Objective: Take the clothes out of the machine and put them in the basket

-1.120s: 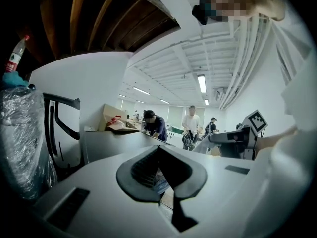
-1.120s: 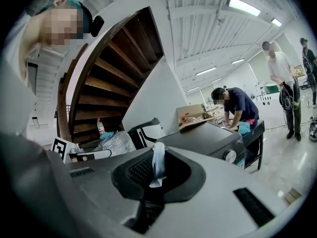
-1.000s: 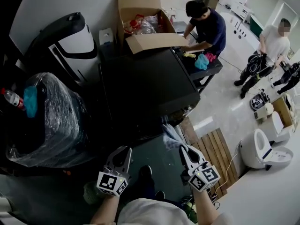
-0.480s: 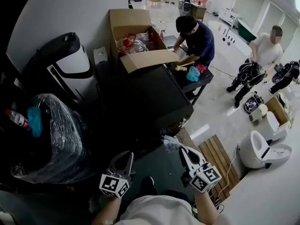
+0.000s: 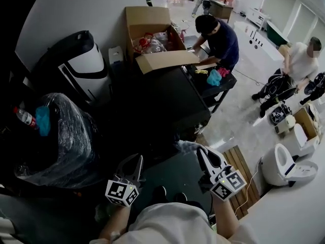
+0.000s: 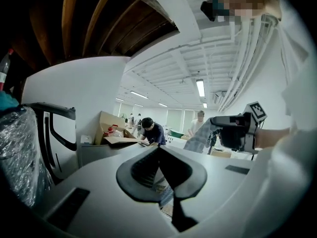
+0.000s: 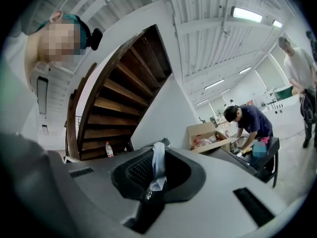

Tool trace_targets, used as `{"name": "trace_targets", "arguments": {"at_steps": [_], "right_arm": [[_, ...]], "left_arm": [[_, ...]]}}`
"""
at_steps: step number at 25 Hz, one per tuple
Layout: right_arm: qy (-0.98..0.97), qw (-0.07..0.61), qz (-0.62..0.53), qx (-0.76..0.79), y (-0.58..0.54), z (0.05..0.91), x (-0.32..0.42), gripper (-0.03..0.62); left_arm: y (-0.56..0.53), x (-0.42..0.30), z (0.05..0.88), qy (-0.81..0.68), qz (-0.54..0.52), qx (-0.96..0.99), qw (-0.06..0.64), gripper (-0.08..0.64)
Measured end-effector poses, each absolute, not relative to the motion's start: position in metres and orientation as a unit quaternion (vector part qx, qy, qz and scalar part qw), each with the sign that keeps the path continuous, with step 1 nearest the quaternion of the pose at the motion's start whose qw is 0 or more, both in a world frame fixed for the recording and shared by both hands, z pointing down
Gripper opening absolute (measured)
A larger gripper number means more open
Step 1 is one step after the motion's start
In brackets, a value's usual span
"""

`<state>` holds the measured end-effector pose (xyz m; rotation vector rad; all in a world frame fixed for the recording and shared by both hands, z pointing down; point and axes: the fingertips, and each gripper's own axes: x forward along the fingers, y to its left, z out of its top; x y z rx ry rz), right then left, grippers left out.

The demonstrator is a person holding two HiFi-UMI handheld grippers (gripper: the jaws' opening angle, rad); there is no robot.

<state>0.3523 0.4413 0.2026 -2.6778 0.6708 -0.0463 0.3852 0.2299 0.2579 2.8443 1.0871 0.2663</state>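
Note:
My right gripper (image 5: 201, 152) is shut on a pale blue-grey checked cloth (image 5: 185, 147), which bunches out past its tips over the dark floor. In the right gripper view a strip of that cloth (image 7: 158, 165) is pinched between the black pads (image 7: 141, 170) of the right gripper (image 7: 157, 150). The left gripper view shows the right gripper (image 6: 233, 130) level with the cloth (image 6: 202, 137) hanging from its front. My left gripper (image 5: 136, 160) is beside it on the left; its jaws meet with nothing between them (image 6: 158, 152). I see no washing machine door or basket that I can tell.
A large black table (image 5: 157, 98) lies ahead with an open cardboard box (image 5: 152, 29) at its far end. A white-and-black appliance (image 5: 76, 60) and a plastic-wrapped dark bin (image 5: 61, 136) stand left. A wooden slatted platform (image 5: 236, 164) and white fixture (image 5: 279, 164) lie right; people (image 5: 218, 34) work behind.
Both grippers have risen, the right one more, and it has carried the checked cloth up with it. The left jaws stay closed and bare.

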Motion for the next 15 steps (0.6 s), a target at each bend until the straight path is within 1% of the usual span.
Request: {"name": "trace_targets", "arguments": {"at_steps": [3, 15], "right_arm": [[0.259, 0.209, -0.005, -0.943, 0.453, 0.188, 0.354, 0.031], [0.351, 0.208, 0.02, -0.913, 0.46, 0.146, 0.337, 0.031]], "left_arm": [[0.235, 0.378, 0.25, 0.335, 0.082, 0.937, 0.045, 0.02], [0.245, 0.327, 0.223, 0.258, 0.051, 0.964, 0.046, 0.02]]}}
